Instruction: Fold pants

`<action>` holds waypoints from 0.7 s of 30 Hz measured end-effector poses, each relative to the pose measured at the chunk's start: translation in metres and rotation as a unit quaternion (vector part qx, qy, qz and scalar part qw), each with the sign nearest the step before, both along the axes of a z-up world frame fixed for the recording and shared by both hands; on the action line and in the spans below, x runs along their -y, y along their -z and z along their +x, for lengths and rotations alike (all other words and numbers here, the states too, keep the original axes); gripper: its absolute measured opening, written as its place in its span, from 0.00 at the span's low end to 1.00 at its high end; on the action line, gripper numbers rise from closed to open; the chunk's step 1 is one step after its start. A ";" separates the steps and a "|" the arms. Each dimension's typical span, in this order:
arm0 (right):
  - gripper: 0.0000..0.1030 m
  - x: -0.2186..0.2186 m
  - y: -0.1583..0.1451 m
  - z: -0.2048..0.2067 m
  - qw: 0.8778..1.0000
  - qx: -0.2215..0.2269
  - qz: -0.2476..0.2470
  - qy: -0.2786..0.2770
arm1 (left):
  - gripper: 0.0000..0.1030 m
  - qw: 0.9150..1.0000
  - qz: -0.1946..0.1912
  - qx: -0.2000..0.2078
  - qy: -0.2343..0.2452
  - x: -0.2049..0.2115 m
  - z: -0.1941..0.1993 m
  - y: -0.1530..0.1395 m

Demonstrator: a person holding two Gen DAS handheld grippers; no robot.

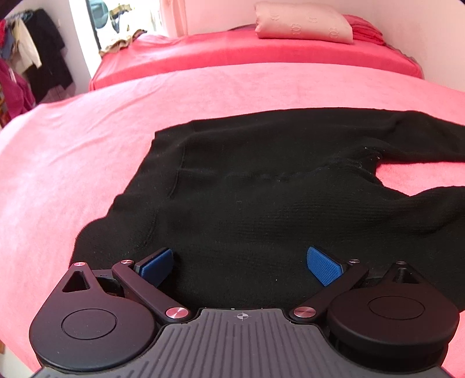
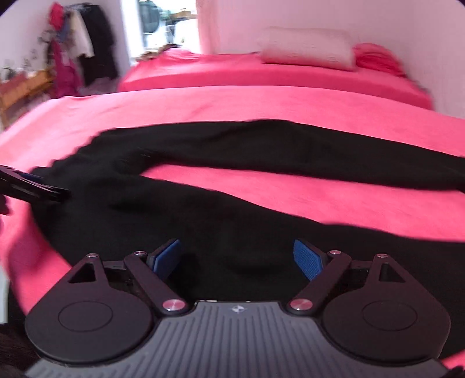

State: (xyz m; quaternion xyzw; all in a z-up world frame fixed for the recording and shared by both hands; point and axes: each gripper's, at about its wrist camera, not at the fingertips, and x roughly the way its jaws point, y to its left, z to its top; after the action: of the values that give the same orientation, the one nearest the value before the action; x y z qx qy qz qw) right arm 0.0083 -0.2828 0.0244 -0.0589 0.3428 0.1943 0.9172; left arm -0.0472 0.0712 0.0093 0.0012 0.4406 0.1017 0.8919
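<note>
Black pants [image 1: 261, 189] lie spread flat on a pink bed cover [image 1: 72, 162], waist end at the left, the two legs forking apart toward the right. My left gripper [image 1: 241, 266] is open and empty, just above the near part of the waist area. In the right wrist view the pants [image 2: 232, 226] show both legs, with a strip of pink cover between them. My right gripper [image 2: 237, 258] is open and empty over the near leg. The left gripper's tip [image 2: 32, 186] shows at the left edge by the waist.
A second bed with a red cover [image 1: 247, 55] stands behind, with a pale pillow [image 1: 302, 24] and a folded red blanket [image 1: 366, 30] on it. Clothes hang on a rack [image 1: 32, 58] at the far left. A white wall stands at the right.
</note>
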 end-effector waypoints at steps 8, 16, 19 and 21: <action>0.87 -0.025 0.019 -0.048 0.996 0.077 0.016 -0.032 | 1.00 1.000 -0.011 0.006 -0.006 -0.002 0.001 0.007; 0.95 0.063 0.020 -0.039 0.993 0.075 0.076 0.048 | 1.00 1.000 -0.016 0.013 -0.004 -0.005 0.000 0.008; 0.95 0.094 0.023 -0.039 0.984 0.090 0.038 0.148 | 1.00 1.000 -0.017 0.016 -0.004 -0.005 -0.002 0.008; 0.95 0.114 0.018 -0.045 0.979 0.079 0.108 0.154 | 1.00 1.000 -0.017 0.017 -0.004 -0.005 -0.003 0.008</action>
State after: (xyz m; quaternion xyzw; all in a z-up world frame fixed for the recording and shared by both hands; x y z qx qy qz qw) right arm -0.0364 -0.3967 0.0064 0.0786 0.2513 0.0818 0.9612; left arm -0.0503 0.0762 0.0016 -0.0169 0.4272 0.0975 0.8987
